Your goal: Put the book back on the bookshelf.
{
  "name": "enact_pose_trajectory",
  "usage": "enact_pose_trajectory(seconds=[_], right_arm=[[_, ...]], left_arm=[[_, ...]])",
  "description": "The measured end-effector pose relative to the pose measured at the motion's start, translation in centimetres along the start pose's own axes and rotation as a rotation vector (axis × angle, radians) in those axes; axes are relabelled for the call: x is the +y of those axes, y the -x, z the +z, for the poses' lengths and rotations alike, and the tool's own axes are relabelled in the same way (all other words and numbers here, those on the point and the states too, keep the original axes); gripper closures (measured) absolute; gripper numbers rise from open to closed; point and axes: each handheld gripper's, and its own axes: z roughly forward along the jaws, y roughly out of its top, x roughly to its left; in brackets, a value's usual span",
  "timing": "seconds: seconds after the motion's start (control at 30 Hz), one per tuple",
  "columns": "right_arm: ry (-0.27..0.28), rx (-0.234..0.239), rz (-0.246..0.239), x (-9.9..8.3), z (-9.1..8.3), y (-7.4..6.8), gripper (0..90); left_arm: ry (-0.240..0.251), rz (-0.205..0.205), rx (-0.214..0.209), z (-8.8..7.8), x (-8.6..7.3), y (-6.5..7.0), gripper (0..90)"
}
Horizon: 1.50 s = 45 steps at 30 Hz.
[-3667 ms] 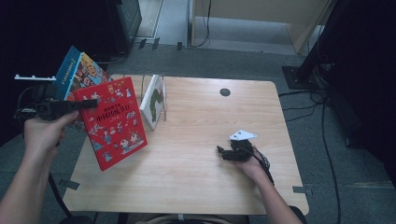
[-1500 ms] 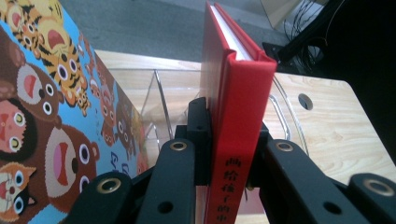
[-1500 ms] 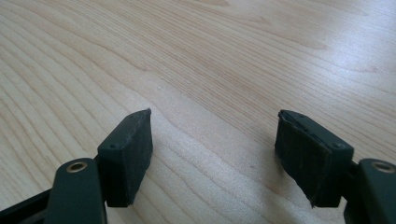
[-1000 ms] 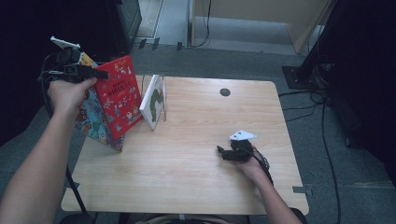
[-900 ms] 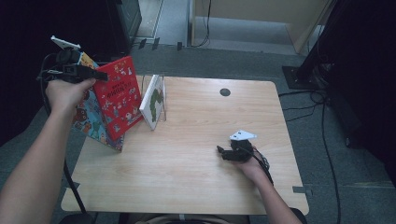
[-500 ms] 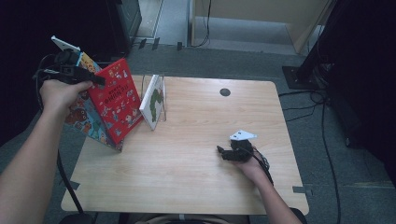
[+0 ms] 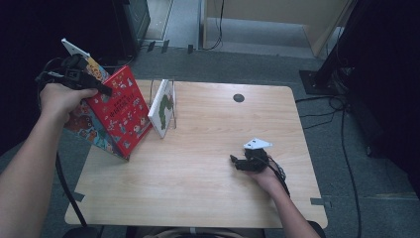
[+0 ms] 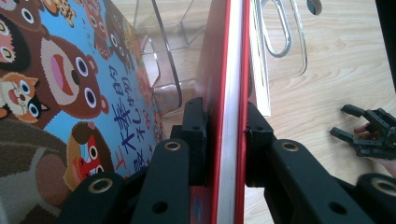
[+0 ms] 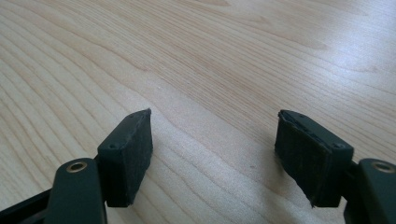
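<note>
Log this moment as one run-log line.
left gripper: shut on red book, tilted at table's left edge | blue book: behind it | clear stand: holds white book | right gripper: open, resting on table

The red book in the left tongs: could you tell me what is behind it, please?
Behind the red book, clamped in the left tongs, stands a blue picture book with cartoon animals. Most of its cover is hidden in the high view. How it is propped cannot be seen.

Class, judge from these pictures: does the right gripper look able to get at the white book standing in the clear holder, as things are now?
Probably yes. The right gripper rests open on the table, and bare wood lies between it and the white book. The red book, clamped in the left gripper, stands on the book's far side.
</note>
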Motion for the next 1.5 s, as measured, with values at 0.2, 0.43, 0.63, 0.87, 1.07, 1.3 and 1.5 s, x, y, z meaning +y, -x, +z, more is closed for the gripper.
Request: enact_pose_trajectory(seconds=[0.2, 0.43, 0.63, 0.87, 1.07, 1.3, 1.5], right_arm=[[0.001, 0.0, -0.001, 0.0, 0.0, 0.0, 27.3], [0.0, 0.001, 0.0, 0.0, 0.0, 0.0, 27.4], [0.001, 0.0, -0.001, 0.0, 0.0, 0.0, 27.4], [0.001, 0.0, -0.001, 0.0, 0.0, 0.0, 27.4], [0.002, 0.0, -0.004, 0.0, 0.0, 0.0, 27.4], [0.0, 0.0, 0.0, 0.0, 0.0, 0.0, 27.4], [0.0, 0.0, 0.001, 0.0, 0.0, 0.0, 27.4]], left_arm=[[-0.024, -0.006, -0.006, 0.0, 0.1, -0.2, 76.8], [-0.094, -0.001, -0.021, 0.1, 0.3, 0.0, 76.2], [-0.102, -0.011, -0.012, 0.2, 0.5, -0.2, 77.5], [-0.082, -0.053, -0.006, 0.1, 0.8, -0.8, 79.7], [-0.074, -0.061, -0.001, 0.4, 1.6, -0.7, 79.6], [-0.06, -0.061, 0.007, 0.2, 2.8, -0.3, 79.7], [-0.012, -0.078, -0.003, -0.2, 4.0, -0.2, 79.8]])
